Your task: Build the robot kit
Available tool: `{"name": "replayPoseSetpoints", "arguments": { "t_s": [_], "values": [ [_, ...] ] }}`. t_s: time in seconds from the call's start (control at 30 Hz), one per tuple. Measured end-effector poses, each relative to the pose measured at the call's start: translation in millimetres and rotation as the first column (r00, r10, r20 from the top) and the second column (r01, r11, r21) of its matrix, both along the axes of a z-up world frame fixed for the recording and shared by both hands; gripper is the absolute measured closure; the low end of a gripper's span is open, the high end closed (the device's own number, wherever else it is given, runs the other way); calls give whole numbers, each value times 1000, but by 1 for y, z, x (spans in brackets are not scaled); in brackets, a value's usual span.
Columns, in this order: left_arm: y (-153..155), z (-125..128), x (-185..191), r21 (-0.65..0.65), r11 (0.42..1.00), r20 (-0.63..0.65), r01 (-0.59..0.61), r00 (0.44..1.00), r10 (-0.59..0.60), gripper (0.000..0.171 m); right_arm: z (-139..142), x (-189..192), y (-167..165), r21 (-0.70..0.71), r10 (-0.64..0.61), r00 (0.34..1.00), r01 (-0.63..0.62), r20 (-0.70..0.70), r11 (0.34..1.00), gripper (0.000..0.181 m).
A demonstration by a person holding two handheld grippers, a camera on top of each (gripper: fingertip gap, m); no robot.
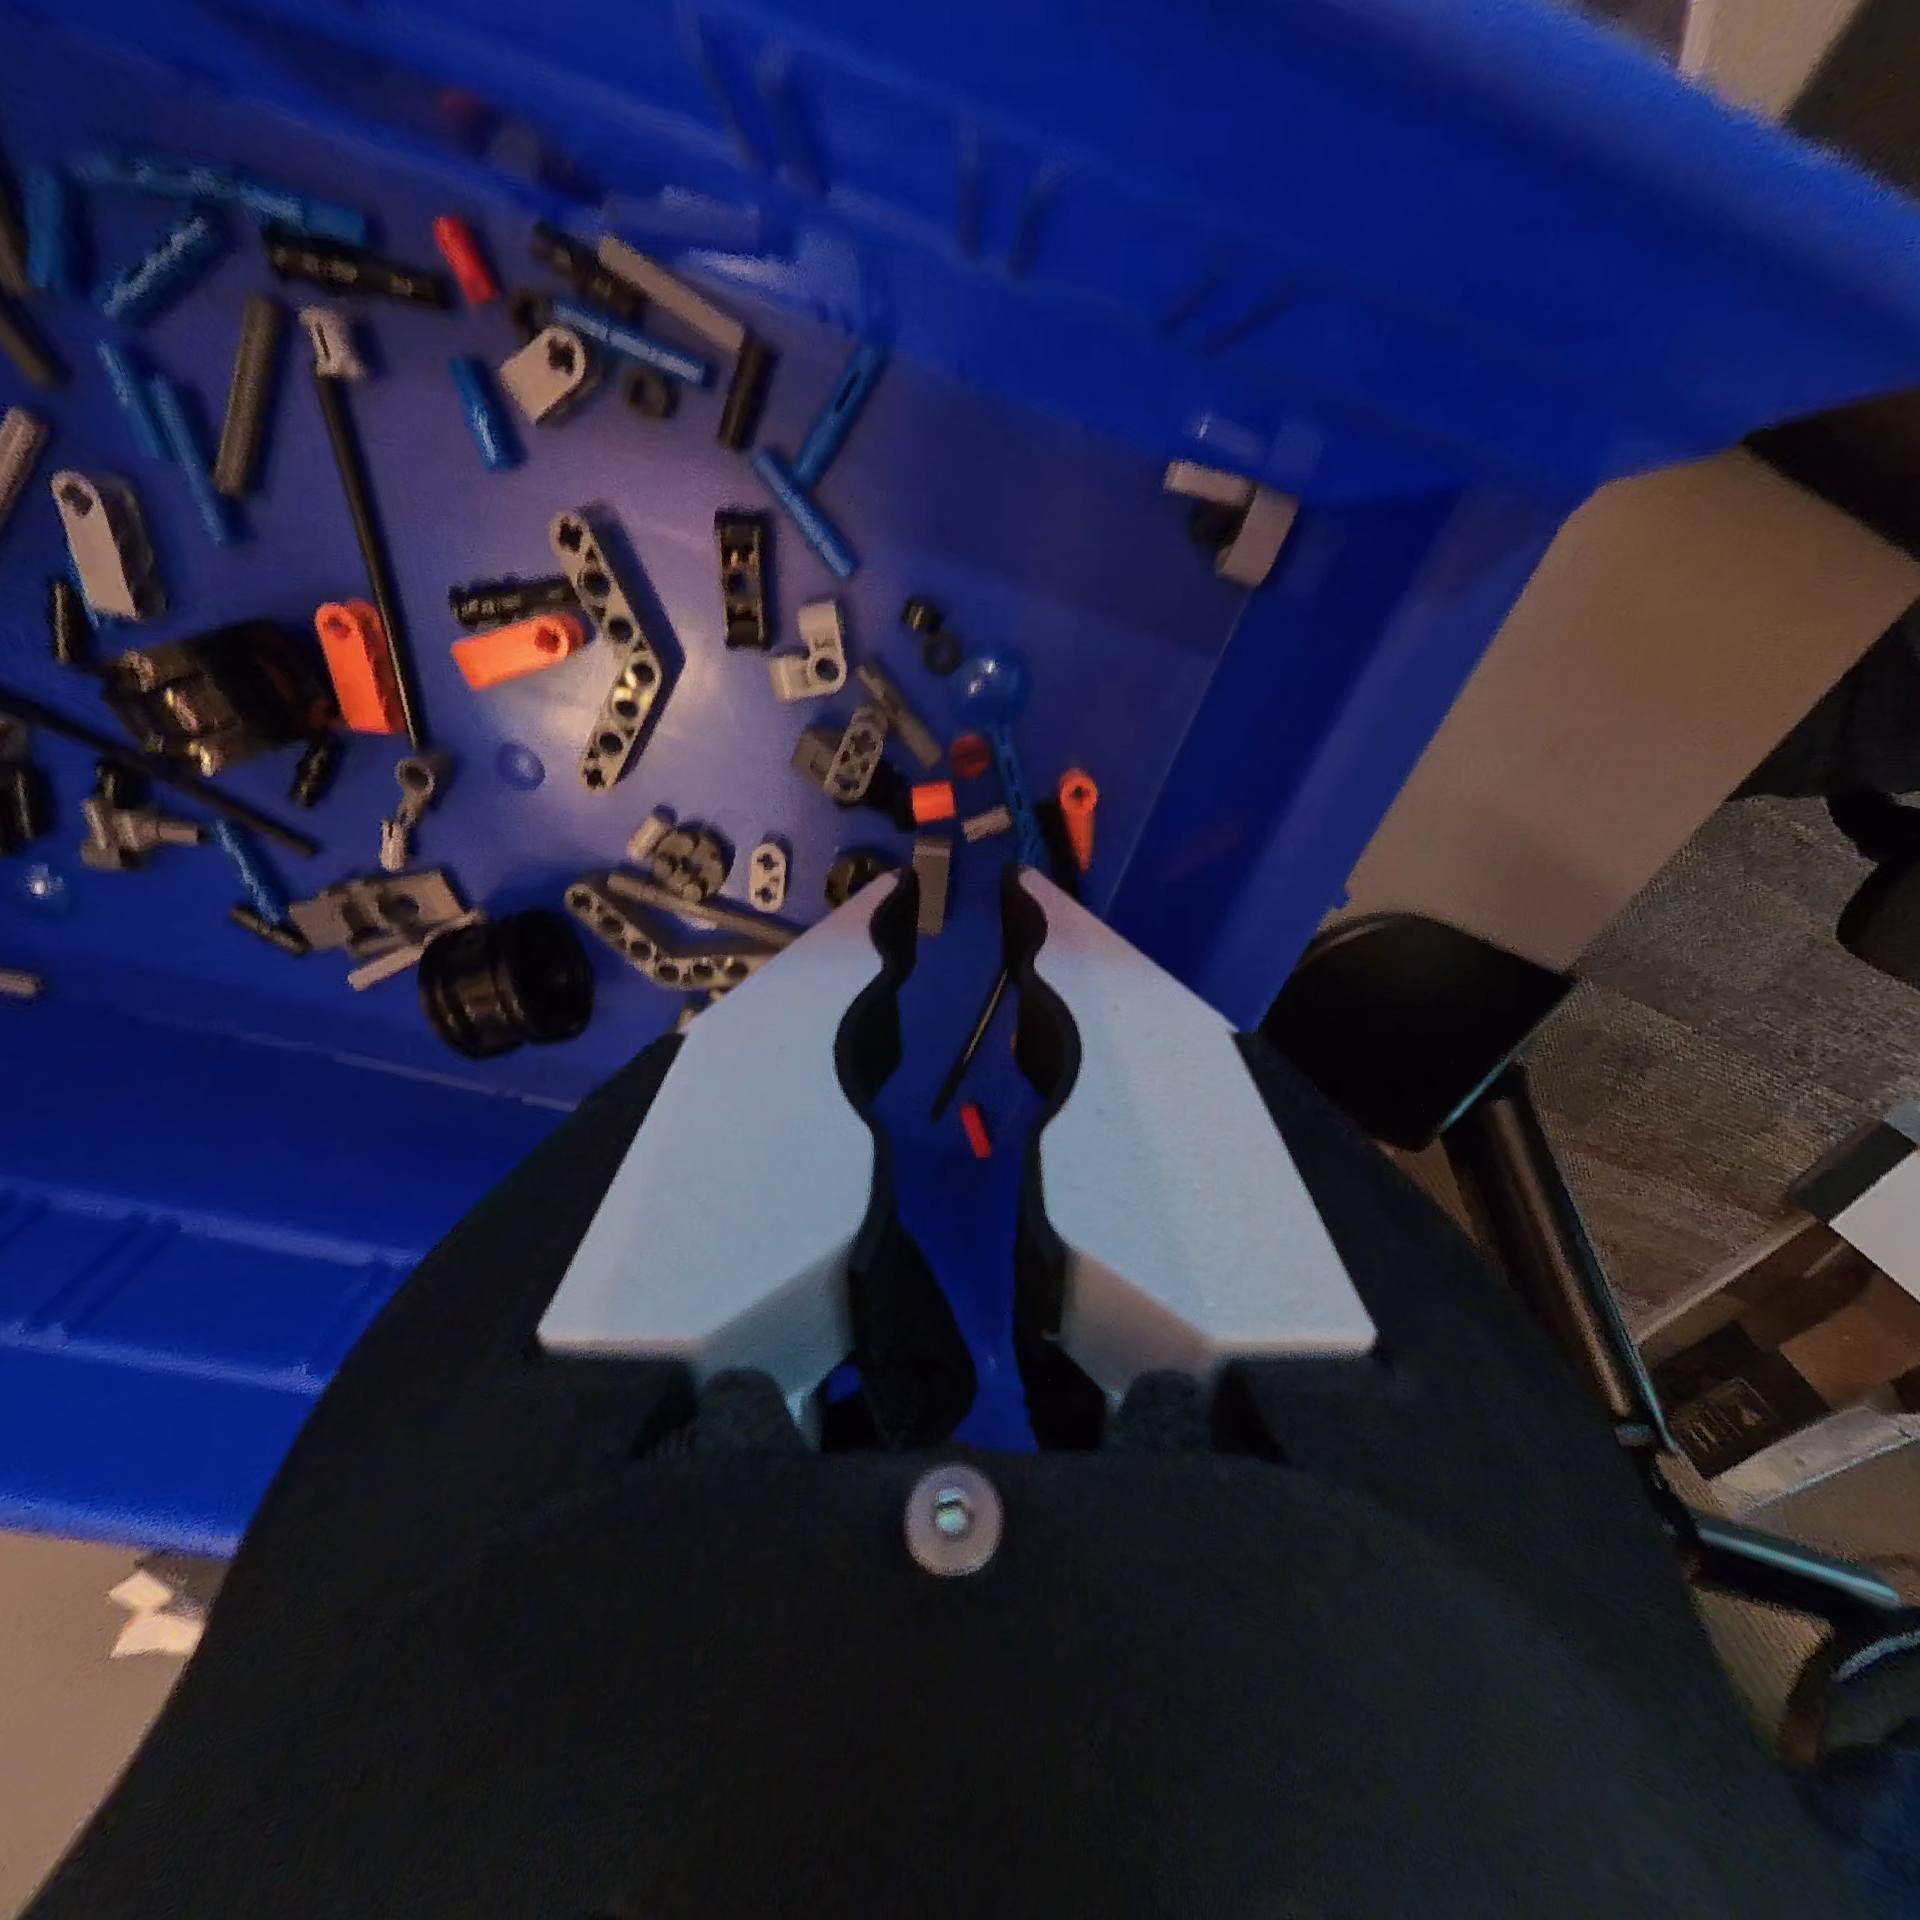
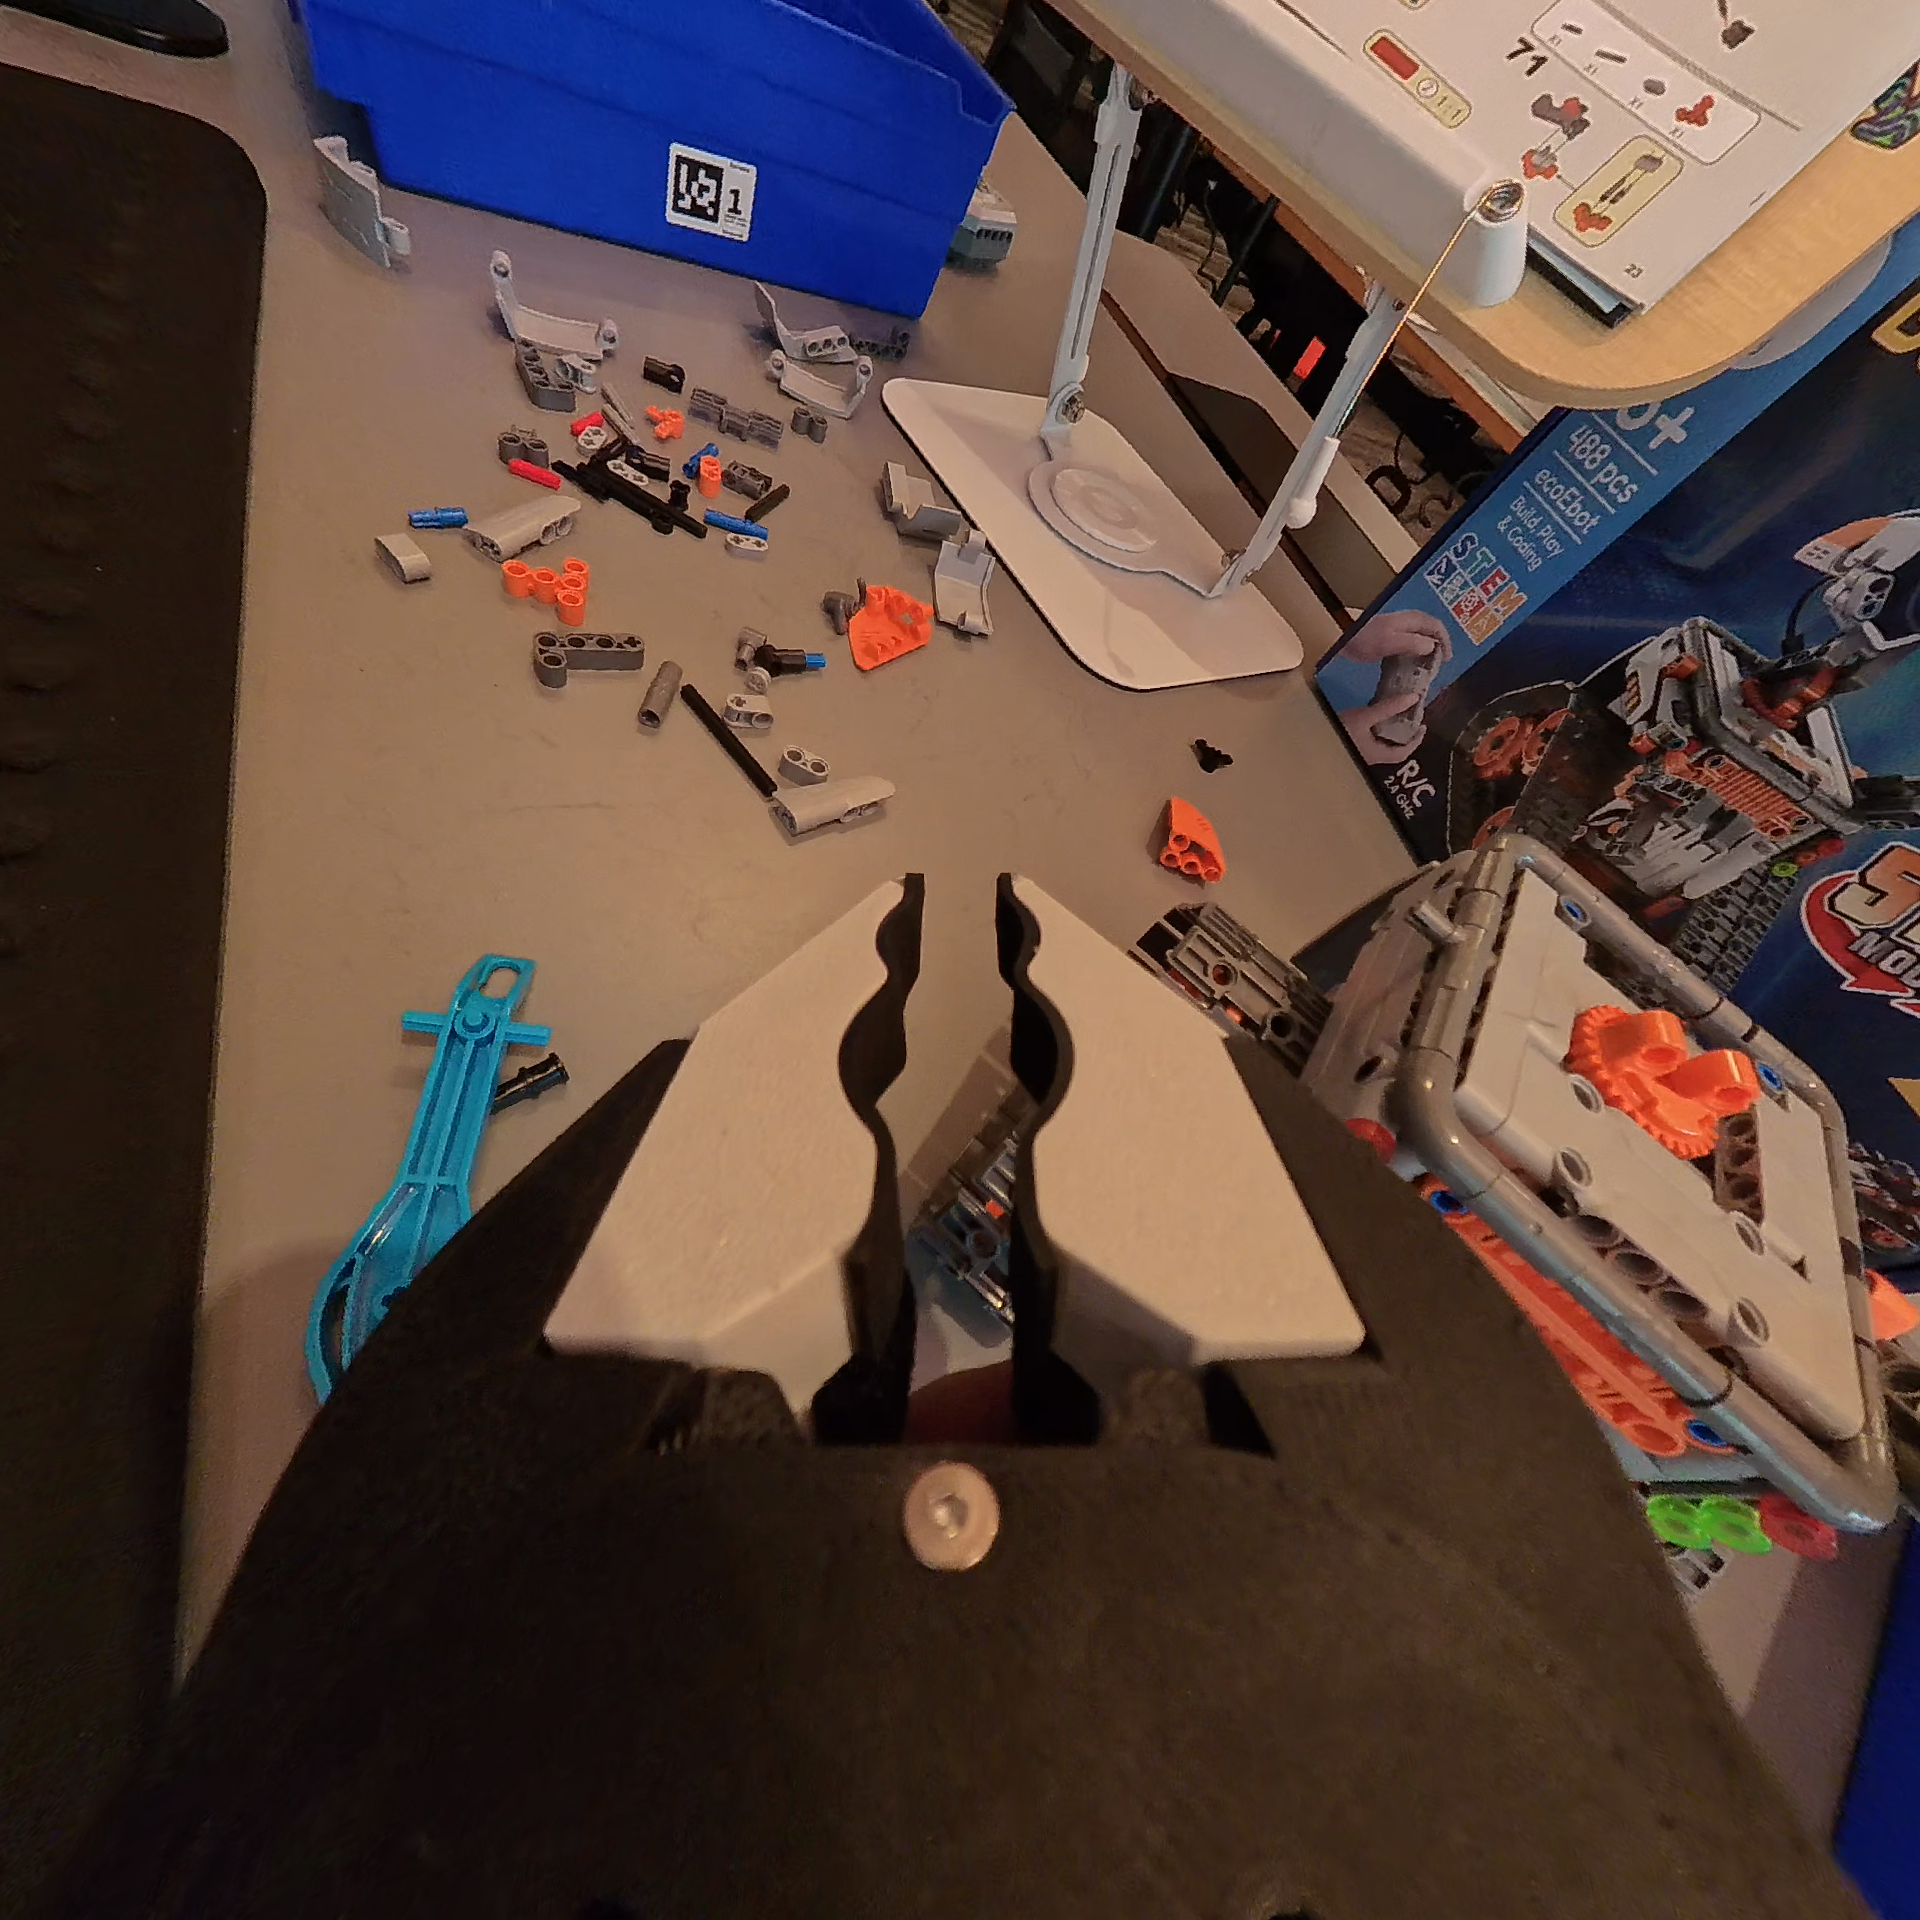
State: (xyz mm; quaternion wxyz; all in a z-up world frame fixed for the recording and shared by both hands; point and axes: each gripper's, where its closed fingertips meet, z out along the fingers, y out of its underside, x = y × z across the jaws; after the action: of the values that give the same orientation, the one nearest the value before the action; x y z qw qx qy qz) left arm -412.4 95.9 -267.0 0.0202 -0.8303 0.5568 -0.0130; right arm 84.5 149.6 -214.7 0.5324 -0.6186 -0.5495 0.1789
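Left gripper [image 1: 958, 883] fingers slightly spread, empty, over blue bin [image 1: 1195, 260]; small grey piece [image 1: 931, 878] at left fingertip, easily nudged aside. Right gripper [image 2: 958, 883] likewise parted, empty.

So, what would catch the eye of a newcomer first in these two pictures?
In the left wrist view, the blue bin full of small building pieces stands out, with the open left tongs over its near corner. In the right wrist view, the half-built grey and orange model sits just right of the open right tongs.
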Motion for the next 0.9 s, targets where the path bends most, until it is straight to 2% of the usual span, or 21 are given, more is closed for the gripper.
{"name": "replayPoseSetpoints", "arguments": {
  "t_s": [0.2,0.33,0.57,0.7,0.8,0.9],
  "values": [
    [2,-13,15,1,1000,44,25,999,-25,158,-1,1,1,-5,-6,1000,6,-3,1000,170],
    [-1,-7,2,-12,1000,17,12,1000,-12,159,-2,1,2,-13,-7,1000,7,-1,1000,170],
    [-25,-9,-20,-177,984,-38,-9,999,2,159,-6,0,3,-26,-4,1000,4,6,1000,169],
    [-27,-14,-23,-216,976,-69,-1,997,-14,158,-6,1,3,-27,-4,1000,4,3,1000,169],
    [-7,-7,-21,-124,992,-63,3,998,-11,158,-6,1,4,-31,-6,1000,6,-2,1000,169],
    [38,11,-12,90,996,-4,-8,1000,9,159,-6,1,5,-32,-8,1000,8,-1,999,169]
  ]
}}
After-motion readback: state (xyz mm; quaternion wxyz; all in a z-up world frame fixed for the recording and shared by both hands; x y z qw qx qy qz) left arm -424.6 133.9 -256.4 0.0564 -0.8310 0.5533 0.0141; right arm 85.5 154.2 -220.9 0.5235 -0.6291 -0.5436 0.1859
